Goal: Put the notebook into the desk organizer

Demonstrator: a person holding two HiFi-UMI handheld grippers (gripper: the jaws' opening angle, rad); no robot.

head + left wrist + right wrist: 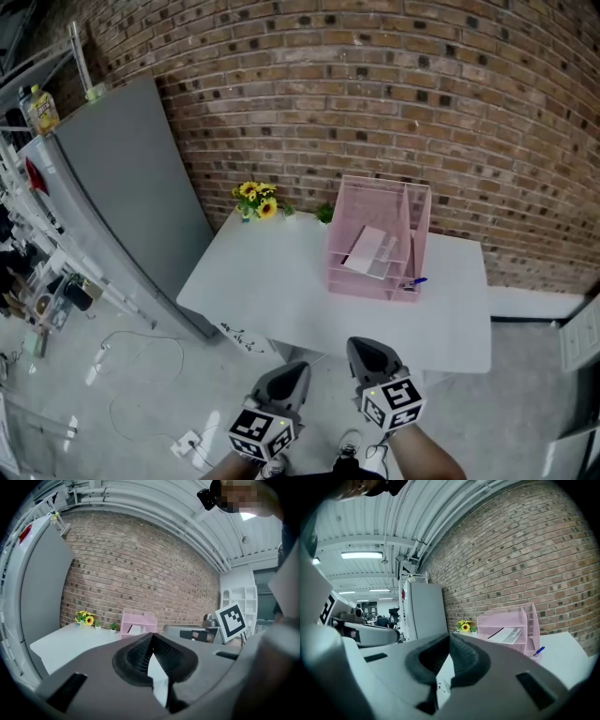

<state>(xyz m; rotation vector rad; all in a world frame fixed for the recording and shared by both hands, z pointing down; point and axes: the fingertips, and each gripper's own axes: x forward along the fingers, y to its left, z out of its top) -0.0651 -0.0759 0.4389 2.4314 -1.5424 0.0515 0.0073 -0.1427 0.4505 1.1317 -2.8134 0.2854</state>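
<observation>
A pink mesh desk organizer (382,186) stands at the back of the white table (272,291). The notebook (367,251), pale with a grey cover, lies slanted inside it. It also shows in the organizer (513,619) as the notebook (509,634) in the right gripper view. Both grippers hang in front of the table's near edge, well short of the organizer. My left gripper (298,367) and my right gripper (362,345) are shut with nothing between their jaws. In the left gripper view my left gripper (151,635) points toward the organizer (138,620). My right gripper (450,637) points at it too.
A pot of sunflowers (255,199) and a small green plant (324,214) sit at the table's back edge by the brick wall. A blue pen (416,281) lies at the organizer's front right. A tall grey cabinet (122,187) stands left of the table. Cables (141,352) lie on the floor.
</observation>
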